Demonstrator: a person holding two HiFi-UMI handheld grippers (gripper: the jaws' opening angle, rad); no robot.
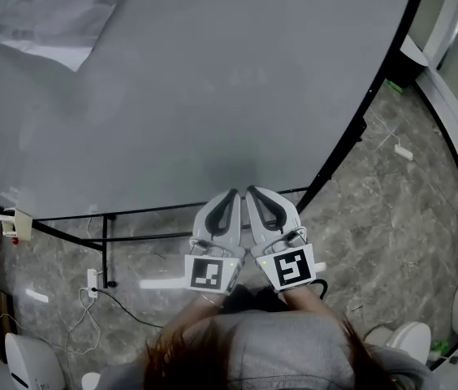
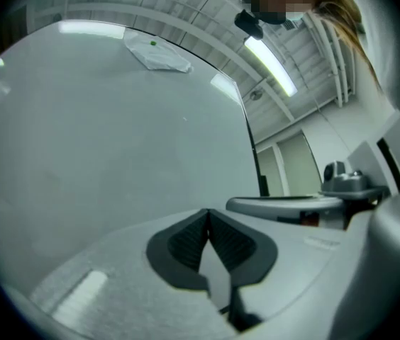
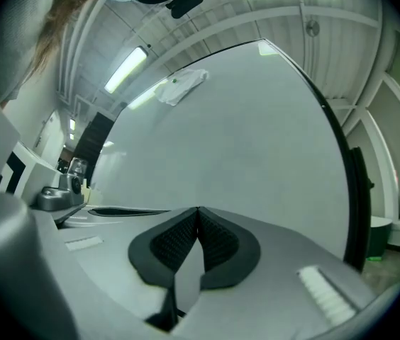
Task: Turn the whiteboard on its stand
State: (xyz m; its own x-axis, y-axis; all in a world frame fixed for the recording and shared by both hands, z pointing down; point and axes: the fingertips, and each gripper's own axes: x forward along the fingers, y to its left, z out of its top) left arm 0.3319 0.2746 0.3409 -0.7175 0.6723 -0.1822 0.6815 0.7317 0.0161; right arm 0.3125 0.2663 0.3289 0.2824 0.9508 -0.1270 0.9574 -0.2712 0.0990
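Observation:
The whiteboard (image 1: 213, 80) lies tilted almost flat below me, a wide grey panel in a thin black frame; it also fills the left gripper view (image 2: 101, 119) and the right gripper view (image 3: 257, 133). Both grippers sit side by side at its near edge. My left gripper (image 1: 231, 195) is shut, its black pads (image 2: 186, 243) meeting at the tips with nothing between them. My right gripper (image 1: 253, 193) is shut and empty too, its pads (image 3: 218, 243) closed. Both sets of tips point at the board's surface; contact cannot be made out.
A paper sheet (image 1: 42, 15) lies stuck on the board's far left corner. The black stand bars (image 1: 103, 242) run under the near edge, another bar (image 1: 343, 145) at the right. Cables and a power strip (image 1: 92, 281) lie on the marble floor.

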